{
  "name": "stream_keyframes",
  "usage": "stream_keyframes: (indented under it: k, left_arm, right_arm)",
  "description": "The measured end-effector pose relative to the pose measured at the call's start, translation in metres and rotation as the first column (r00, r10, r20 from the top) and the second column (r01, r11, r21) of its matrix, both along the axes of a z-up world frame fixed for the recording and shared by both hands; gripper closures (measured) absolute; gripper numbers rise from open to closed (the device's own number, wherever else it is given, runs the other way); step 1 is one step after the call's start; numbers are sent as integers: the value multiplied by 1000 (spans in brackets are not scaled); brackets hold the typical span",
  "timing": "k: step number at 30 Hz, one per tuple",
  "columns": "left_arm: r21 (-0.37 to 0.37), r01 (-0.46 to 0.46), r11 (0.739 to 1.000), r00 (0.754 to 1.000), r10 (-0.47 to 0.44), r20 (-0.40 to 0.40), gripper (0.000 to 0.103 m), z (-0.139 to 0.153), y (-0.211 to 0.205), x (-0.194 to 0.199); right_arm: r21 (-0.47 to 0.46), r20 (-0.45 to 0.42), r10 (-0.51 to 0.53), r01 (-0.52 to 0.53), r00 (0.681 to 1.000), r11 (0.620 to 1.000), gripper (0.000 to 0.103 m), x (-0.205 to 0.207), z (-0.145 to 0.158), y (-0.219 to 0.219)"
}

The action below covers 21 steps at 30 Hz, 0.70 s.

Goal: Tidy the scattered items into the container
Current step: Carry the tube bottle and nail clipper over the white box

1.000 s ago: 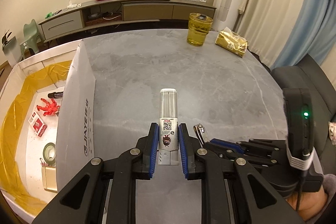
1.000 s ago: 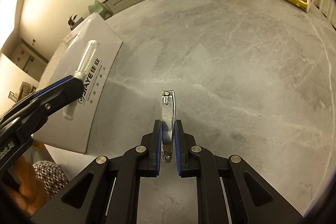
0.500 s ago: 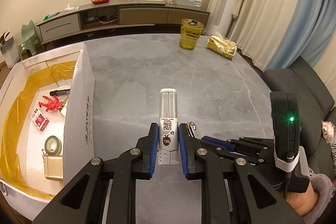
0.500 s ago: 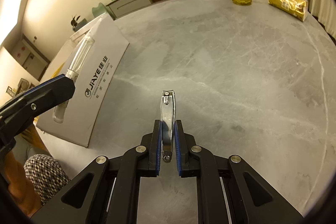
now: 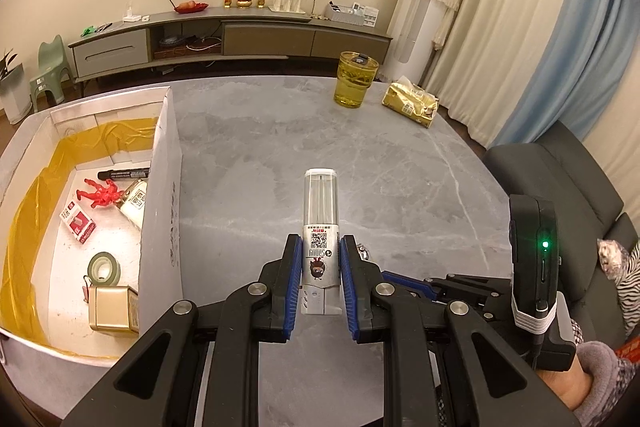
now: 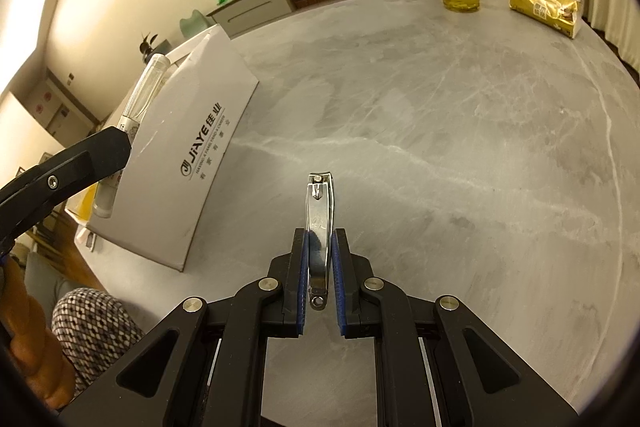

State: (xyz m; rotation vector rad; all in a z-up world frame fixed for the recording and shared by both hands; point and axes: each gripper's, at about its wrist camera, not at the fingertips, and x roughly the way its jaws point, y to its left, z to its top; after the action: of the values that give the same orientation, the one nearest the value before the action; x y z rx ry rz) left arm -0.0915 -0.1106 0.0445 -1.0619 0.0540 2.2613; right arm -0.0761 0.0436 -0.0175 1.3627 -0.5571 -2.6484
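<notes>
**Carry both things over the box wall, then let go low**

The left hand-held gripper (image 5: 319, 277) is pinching a small clear-topped bottle (image 5: 320, 227) by its label part, with the bottle pointing straight out in front. The right hand-held gripper (image 6: 320, 281) is pinching a shiny nail clipper (image 6: 319, 227) near its back end. Both things are held up off the grey tabletop (image 5: 360, 155) — neither one is in the box yet.

The white box (image 5: 160, 211) sits to the left, with a yellow liner inside. Down in it lie a black marker (image 5: 122, 173), a red toy figure (image 5: 100, 193), a roll of tape (image 5: 105, 269), a gold tin (image 5: 113, 309) and a small red-and-white packet (image 5: 78, 223).

To do this step well, I think each gripper should go up and over the tall near wall, not bump into it. The wall looks thin and may tip or slide if pushed. The left gripper is closest, so it could go first — that keeps the two grippers from knocking together, as they are near each other now.

Bring the bottle down low over a bare spot of the box floor before letting go, so it does not bounce or roll onto the toy. The clipper is slim and slippery, so keep the squeeze firm until it is well past the wall.

The glass of yellow drink (image 5: 356, 79) and the gold packet (image 5: 410, 103) are far off at the back, and it is not clear that they need tidying.
</notes>
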Motion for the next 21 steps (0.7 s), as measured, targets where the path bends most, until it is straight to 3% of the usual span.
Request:
stream_keyframes:
  k: [21]
  left_arm:
    - [79,-17,997,1000,16,21,83,2,-33,2]
  right_arm:
    - [-18,-36,14,-15,999,1000,91,10,29,-24]
